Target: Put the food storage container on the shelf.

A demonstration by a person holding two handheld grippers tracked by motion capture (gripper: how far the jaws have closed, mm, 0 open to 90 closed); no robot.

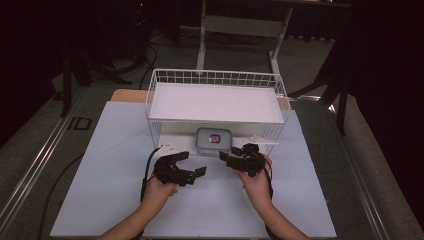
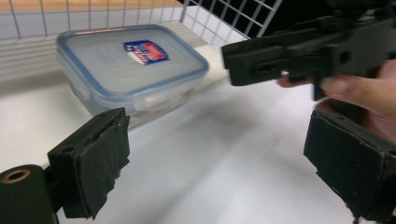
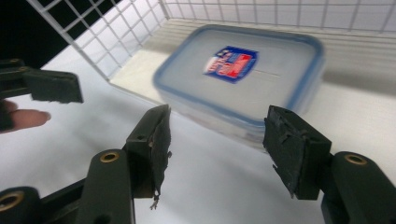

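A clear food box [image 1: 214, 140] with a blue-rimmed lid and a red and blue label lies under the upper board of a white wire rack [image 1: 216, 76], at its front opening. My left gripper [image 1: 192, 164] hovers over the table just in front and left of the box, open with nothing between its pads. In the left gripper view the box [image 2: 130, 65] lies beyond the left gripper [image 2: 219, 126], apart from it. My right gripper [image 1: 235, 155] is in front and right of the box, also open. Its jaws frame the box [image 3: 243, 74] without touching it.
The rack carries a white board [image 1: 215, 102] above the box and stands on a pale sheet [image 1: 200, 210] covering the table. A white table frame [image 1: 240, 25] stands behind on the dark floor. Cables trail from both grippers.
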